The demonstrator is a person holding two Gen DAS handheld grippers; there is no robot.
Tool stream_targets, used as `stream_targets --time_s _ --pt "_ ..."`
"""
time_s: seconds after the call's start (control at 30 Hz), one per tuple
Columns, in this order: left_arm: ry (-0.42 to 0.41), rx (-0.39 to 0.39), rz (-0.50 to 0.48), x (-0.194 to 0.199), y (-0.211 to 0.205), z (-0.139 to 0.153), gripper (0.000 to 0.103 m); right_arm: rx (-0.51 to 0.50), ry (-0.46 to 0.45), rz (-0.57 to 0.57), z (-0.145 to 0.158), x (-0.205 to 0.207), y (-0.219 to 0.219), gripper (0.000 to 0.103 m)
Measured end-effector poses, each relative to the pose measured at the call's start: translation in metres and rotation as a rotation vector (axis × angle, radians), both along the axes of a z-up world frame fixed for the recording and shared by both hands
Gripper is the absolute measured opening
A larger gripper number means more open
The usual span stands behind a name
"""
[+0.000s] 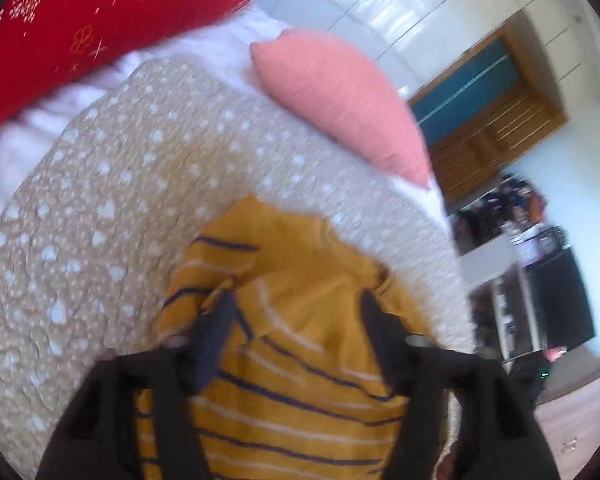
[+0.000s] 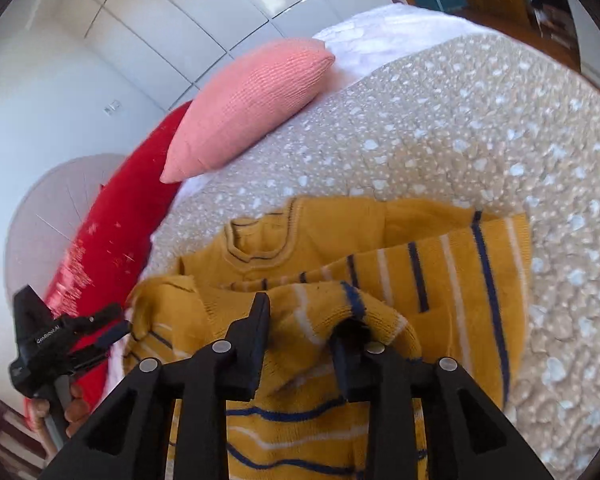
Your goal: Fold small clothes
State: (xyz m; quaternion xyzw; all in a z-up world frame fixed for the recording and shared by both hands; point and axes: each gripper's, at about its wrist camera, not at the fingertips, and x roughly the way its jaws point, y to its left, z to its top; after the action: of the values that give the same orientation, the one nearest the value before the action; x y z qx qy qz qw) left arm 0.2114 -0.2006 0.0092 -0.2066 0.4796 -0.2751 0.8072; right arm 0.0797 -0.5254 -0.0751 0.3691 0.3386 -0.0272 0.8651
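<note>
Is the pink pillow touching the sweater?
Apart. The right wrist view shows bare bedspread between the pink pillow and the sweater.

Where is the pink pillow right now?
The pink pillow lies at the far edge of the dotted beige blanket, beside the red pillow and beyond the yellow striped sweater; the left wrist view shows it upper right of centre.

The sweater (image 2: 440, 276) is mustard yellow with thin navy and white stripes, a navy line edging its collar, and it lies on a beige bedspread (image 2: 480, 128) scattered with small white dots and blotches. Beyond the sweater, at the bedspread's far edge, rests a plain salmon-pink ribbed cushion (image 2: 252, 104), and beside that a bright red pillow (image 1: 100, 20) sprinkled with tiny white and gold stars and flowers. Both grippers are black.
</note>
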Motion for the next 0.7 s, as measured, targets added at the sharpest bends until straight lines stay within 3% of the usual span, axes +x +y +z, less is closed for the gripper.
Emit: stream_targets --time_s 0.07,0.13,0.23,0.3,0.5,0.6,0.7 --pt "-0.045 -0.004 -0.002 -0.004 0.009 0.009 0.081 0.012 -0.050 0.015 0.007 -0.006 -0.001 0.046" --pt "-0.077 0.021 -0.020 -0.012 0.010 0.016 0.082 0.007 -0.075 0.013 0.016 -0.011 0.001 0.047" --pt "-0.129 0.106 -0.075 -0.027 0.002 0.014 0.083 -0.024 -0.108 0.005 0.028 -0.028 0.013 0.048" --pt "-0.165 0.184 -0.113 -0.038 -0.007 0.005 0.083 -0.036 -0.126 0.006 0.032 -0.035 0.023 0.059" --pt "-0.192 0.312 -0.238 -0.052 -0.040 -0.029 0.083 -0.064 -0.157 0.056 0.031 -0.042 0.062 0.061" --pt "-0.197 0.420 -0.154 -0.029 -0.043 -0.044 0.083 -0.155 -0.097 0.133 0.019 -0.016 0.076 0.061" --pt "-0.128 0.447 0.013 0.006 -0.019 -0.063 0.083 -0.263 0.009 0.121 -0.002 0.027 0.061 0.061"
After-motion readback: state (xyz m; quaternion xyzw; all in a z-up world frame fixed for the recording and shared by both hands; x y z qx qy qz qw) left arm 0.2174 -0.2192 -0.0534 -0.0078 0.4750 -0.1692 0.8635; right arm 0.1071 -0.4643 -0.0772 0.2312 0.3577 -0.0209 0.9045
